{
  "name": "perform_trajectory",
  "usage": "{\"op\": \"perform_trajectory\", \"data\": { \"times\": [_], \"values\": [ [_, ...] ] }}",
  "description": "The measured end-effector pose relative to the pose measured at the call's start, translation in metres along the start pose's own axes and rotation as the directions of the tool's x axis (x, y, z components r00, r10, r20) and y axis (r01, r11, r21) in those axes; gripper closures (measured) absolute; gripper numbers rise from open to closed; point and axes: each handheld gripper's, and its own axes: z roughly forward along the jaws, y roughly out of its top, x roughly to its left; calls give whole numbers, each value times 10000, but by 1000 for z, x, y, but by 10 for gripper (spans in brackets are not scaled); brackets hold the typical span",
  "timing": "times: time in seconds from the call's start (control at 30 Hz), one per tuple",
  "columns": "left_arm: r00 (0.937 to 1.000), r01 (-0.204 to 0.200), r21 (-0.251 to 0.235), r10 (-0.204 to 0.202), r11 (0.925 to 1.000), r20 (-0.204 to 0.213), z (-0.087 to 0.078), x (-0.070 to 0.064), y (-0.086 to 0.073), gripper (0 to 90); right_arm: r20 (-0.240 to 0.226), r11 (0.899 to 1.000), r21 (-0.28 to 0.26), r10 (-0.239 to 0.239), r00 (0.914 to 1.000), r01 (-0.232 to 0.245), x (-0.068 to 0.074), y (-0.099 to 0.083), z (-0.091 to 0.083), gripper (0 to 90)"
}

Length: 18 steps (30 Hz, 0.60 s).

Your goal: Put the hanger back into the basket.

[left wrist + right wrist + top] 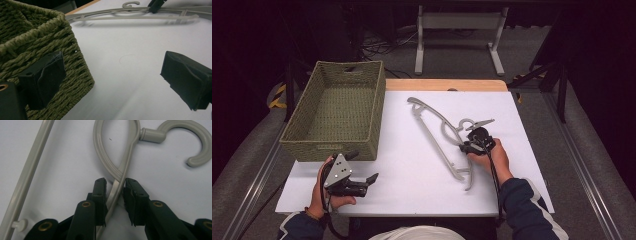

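At the right-centre of the white table [412, 170], the right gripper [468, 141] sits over the grey hanger [439, 135], its 2 jaws narrowed around the hanger's arm just below the neck loop. In the right gripper view the arm runs up between the pads; the left pad [100, 195] looks to touch it, the right pad [133, 200] stands just off it, so the jaws are nearly pinched but not fully pressed. The hook [190, 142] lies at 1 o'clock from the jaws there, the loop at 12, and the straight bottom bar [27, 177] at 9 to 10 o'clock. In the high view the hanger lies flat, slanting from 11 o'clock down to 5 o'clock across the table, with the right hand [492, 157] at its lower part. The left gripper [362, 182] is held at the table's 7 o'clock corner, jaws spread wide with nothing between them, white table showing in the gap. The woven green basket [334, 107] stands at 12 o'clock from it, just beside; in the left gripper view the basket's corner [62, 50] lies behind the left jaw, whether touching I cannot tell. From the left gripper the hanger is well apart, off at 2 o'clock, with bare table between.
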Motion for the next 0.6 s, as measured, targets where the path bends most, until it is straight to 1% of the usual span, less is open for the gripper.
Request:
{"op": "perform_trajectory", "data": {
  "times": [0.07, 0.17, 0.27, 0.3, 0.33, 0.37, 0.43, 0.47, 0.6],
  "values": [
    [10000, 9, 91, -10, 10000, 69, 1, -1, 0, 63, -134, 9998, 151, 92, 9999, -90, -2, 3, 1, 709],
    [9998, -106, 192, 103, 9998, 148, 4, -2, 1, 64, -207, 9996, 216, 198, 9996, -193, -4, 5, 2, 722],
    [9995, -161, 276, 153, 9995, 277, 8, -3, 2, 65, 29, 9995, 310, 105, 9999, -106, -1, 9, 3, 751],
    [9995, -161, 276, 153, 9995, 277, 8, -3, 2, 65, 29, 9995, 310, 105, 9999, -106, -1, 9, 3, 751],
    [9991, -179, 316, 167, 9993, 379, 10, -4, 2, 66, 10, 9996, 191, 228, 9997, -228, -5, 12, 6, 811],
    [9990, -205, 328, 191, 9993, 401, 11, -4, 2, 66, 10, 9996, 191, 228, 9997, -228, -5, 12, 6, 811],
    [9978, -322, 445, 295, 9985, 594, 15, -6, 2, 66, -42, 9998, 150, 129, 9999, -128, -6, 14, 8, 818],
    [9974, -393, 479, 362, 9981, 629, 16, -6, 2, 66, 20, 9999, 155, 57, 10000, -57, -5, 15, 8, 818],
    [9966, -346, 593, 300, 9976, 769, 19, -5, 0, 70, 124, 9998, 119, -164, 9998, 162, -4, 15, 9, 820]
  ]
}}
